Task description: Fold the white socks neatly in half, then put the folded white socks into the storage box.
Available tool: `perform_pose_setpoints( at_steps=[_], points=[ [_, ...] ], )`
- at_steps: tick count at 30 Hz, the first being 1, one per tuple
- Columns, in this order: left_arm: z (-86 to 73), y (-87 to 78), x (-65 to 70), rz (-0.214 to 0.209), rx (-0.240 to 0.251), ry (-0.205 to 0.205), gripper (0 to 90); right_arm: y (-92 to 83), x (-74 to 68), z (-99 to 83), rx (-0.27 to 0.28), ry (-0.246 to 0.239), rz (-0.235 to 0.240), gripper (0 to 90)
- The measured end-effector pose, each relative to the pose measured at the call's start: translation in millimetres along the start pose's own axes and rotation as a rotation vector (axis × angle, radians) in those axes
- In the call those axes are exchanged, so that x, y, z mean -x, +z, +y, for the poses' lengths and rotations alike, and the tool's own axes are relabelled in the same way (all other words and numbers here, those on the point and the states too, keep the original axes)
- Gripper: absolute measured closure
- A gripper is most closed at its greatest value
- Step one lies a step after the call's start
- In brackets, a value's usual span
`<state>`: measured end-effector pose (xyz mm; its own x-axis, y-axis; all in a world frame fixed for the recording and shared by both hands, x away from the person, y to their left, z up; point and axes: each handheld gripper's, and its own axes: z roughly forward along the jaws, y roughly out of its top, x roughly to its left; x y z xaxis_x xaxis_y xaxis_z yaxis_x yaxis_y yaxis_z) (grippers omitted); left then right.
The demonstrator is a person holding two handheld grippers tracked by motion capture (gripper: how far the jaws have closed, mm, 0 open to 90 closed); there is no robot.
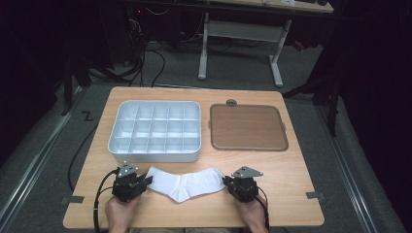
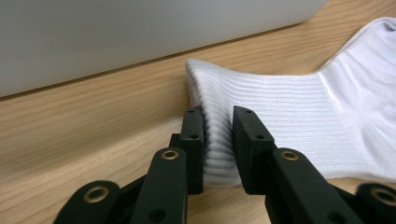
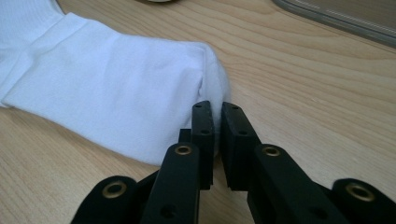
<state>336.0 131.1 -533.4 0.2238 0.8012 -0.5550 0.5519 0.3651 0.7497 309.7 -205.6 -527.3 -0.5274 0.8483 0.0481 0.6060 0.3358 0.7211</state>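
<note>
Wood table (image 1: 291,170), near edge: my left gripper (image 2: 218,140) pinches sock (image 1: 187,182) cuff, right gripper (image 3: 217,135) pinches toe. Thin toe bite; I judge slip likely if pulled apart.

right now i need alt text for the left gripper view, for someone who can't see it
Two black jaws of the left gripper pinch the ribbed cuff of a white sock lying flat on a light wooden table. The pale side wall of a tray runs behind it.
</note>
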Motion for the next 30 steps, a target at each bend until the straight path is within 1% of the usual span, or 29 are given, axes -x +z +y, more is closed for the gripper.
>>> perform_pose_setpoints(
  at_steps=[2, 3, 5, 7, 8, 11, 13, 16, 17, 19, 24, 26, 28, 30],
  points=[
    [-1.8, 1.7, 3.7, -0.005, -0.005, 0.005, 75.4, -2.2, 2.3, -1.1, -0.005, 0.002, -0.007, 84.8],
    [-2.7, 2.4, 5.4, -0.008, -0.006, 0.002, 75.5, -3.2, 4.1, -2.1, -0.004, -0.003, -0.009, 84.7],
    [-4.8, 4.1, 9.1, -0.017, -0.01, 0.002, 75.6, -6.1, 6.8, -3.9, -0.008, 0.007, -0.013, 84.7],
    [-6.4, 5.7, 11.7, -0.025, -0.012, 0.005, 75.8, -8.4, 10.4, -5.8, -0.005, 0.006, -0.019, 84.7],
    [-6.9, 6.9, 13.3, -0.028, -0.013, -0.001, 75.8, -9.5, 12.2, -7.1, -0.002, 0.012, -0.021, 84.7],
    [-8.5, 10.8, 17.0, -0.039, -0.016, -0.002, 75.9, -13.0, 17.6, -11.4, 0.005, 0.051, -0.018, 84.6],
    [-9.8, 13.4, 20.0, -0.045, -0.017, -0.004, 75.9, -15.2, 20.5, -12.9, 0.003, 0.06, -0.026, 84.6],
    [-11.7, 16.7, 25.0, -0.054, -0.022, 0.001, 75.8, -18.4, 24.6, -14.8, 0.0, 0.059, -0.039, 84.6],
    [-12.1, 17.7, 26.2, -0.057, -0.025, 0.001, 75.2, -20.6, 27.3, -16.4, -0.002, 0.07, -0.046, 84.6],
    [-13.1, 19.7, 28.0, -0.066, -0.029, -0.001, 74.9, -21.3, 28.7, -17.1, 0.0, 0.071, -0.049, 84.6],
    [-15.6, 25.4, 33.7, -0.084, -0.034, -0.002, 74.3, -27.2, 36.3, -23.1, 0.004, 0.11, -0.063, 84.6],
    [-17.0, 27.5, 36.3, -0.089, -0.033, 0.005, 74.3, -28.4, 38.4, -24.0, 0.006, 0.11, -0.07, 84.6],
    [-17.2, 29.3, 37.8, -0.095, -0.035, -0.006, 74.1, -29.6, 40.1, -24.5, 0.0, 0.115, -0.075, 84.6],
    [-17.1, 30.2, 37.9, -0.096, -0.039, 0.003, 73.7, -30.1, 40.8, -23.3, -0.007, 0.107, -0.081, 84.5]
  ],
)
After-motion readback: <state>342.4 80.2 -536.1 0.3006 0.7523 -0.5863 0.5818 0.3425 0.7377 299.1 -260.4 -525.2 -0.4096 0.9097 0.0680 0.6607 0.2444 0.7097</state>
